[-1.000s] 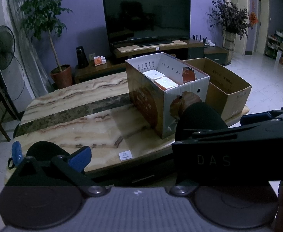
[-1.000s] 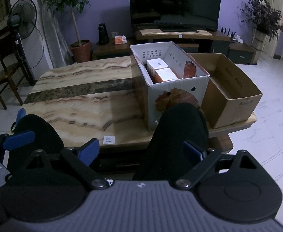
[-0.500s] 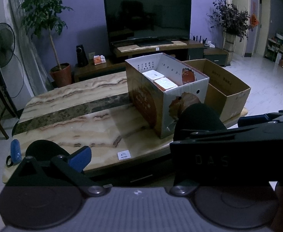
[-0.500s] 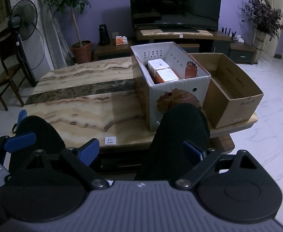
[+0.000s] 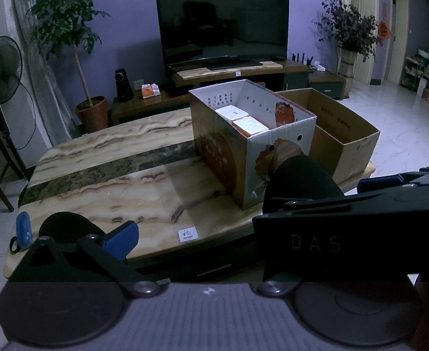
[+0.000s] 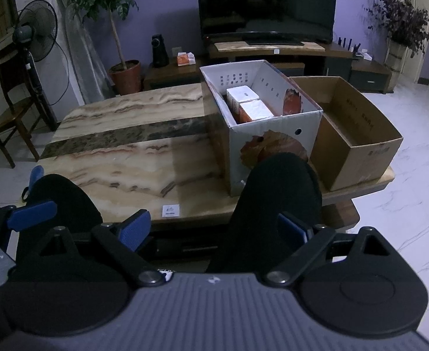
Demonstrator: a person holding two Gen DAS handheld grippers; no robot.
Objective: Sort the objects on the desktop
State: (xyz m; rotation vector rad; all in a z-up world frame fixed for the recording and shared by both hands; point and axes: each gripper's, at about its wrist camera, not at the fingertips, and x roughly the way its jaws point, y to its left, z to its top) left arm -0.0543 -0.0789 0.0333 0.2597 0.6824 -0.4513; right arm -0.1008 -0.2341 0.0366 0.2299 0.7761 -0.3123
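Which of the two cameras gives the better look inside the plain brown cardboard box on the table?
The right wrist view. There the brown cardboard box shows its whole opening, inner walls and floor, with nothing visible inside. In the left wrist view the brown cardboard box sits behind the white printed box, and its floor is hidden.

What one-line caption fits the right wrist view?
Open right tool held back from a marble table bearing a printed white box with two cartons and an open brown box.

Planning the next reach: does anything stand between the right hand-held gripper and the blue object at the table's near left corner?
The left hand-held gripper does: it sits beside the right hand-held gripper, and its dark pad hides part of the blue object. The marble table between is otherwise bare.
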